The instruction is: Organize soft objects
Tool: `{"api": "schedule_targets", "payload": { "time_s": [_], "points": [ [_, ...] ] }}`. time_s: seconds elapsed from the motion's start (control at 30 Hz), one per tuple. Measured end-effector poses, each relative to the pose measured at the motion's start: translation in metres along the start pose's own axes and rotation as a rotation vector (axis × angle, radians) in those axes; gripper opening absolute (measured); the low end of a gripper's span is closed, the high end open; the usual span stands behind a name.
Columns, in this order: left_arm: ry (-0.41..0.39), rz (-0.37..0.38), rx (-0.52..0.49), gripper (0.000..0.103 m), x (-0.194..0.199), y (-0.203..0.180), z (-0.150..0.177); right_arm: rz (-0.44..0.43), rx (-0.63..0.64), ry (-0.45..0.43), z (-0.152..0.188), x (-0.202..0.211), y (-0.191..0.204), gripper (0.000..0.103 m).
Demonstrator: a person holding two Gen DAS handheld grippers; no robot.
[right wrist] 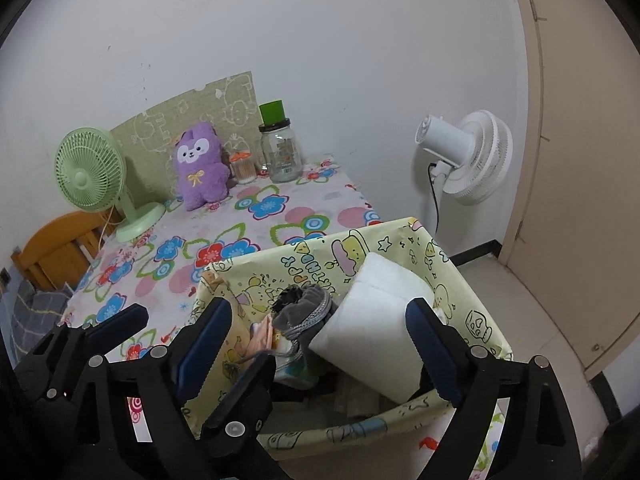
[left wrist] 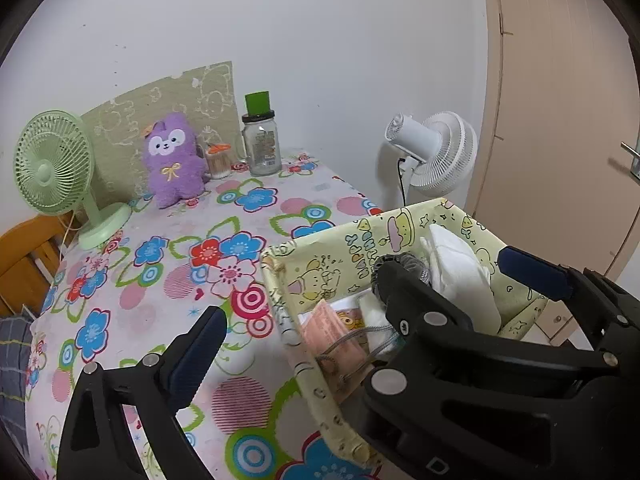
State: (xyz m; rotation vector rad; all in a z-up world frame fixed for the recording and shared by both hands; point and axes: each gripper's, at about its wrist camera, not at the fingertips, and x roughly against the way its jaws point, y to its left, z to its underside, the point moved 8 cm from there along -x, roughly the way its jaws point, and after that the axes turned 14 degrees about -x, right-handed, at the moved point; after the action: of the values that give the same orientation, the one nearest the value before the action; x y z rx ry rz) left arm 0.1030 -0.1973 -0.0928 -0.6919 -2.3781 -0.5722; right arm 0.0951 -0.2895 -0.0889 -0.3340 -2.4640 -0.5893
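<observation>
My left gripper [left wrist: 356, 288] is wide open over the near edge of the table [left wrist: 168, 292], holding nothing. My right gripper [right wrist: 320, 340] is wide open too, over the yellow cartoon basket [right wrist: 472, 320] at the table's near right corner. Inside the basket are a white soft roll [right wrist: 372, 320], a gray sock [right wrist: 308, 312] and pink masks [left wrist: 340, 332]. At the far edge sit a purple plush toy [left wrist: 174, 160], a green fan [left wrist: 56, 164] and a glass jar [left wrist: 262, 148]. A white fan [left wrist: 436, 152] stands off the table.
</observation>
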Motion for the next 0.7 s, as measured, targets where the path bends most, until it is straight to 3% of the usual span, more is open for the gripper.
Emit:
{"api": "schedule_targets", "payload": {
  "time_s": [0.7],
  "points": [
    [-0.066,-0.126,0.074,0.103,0.062,0.063,0.030,-0.091,0.090,-0.050,0.020,0.041,0.072,0.095]
  ]
}}
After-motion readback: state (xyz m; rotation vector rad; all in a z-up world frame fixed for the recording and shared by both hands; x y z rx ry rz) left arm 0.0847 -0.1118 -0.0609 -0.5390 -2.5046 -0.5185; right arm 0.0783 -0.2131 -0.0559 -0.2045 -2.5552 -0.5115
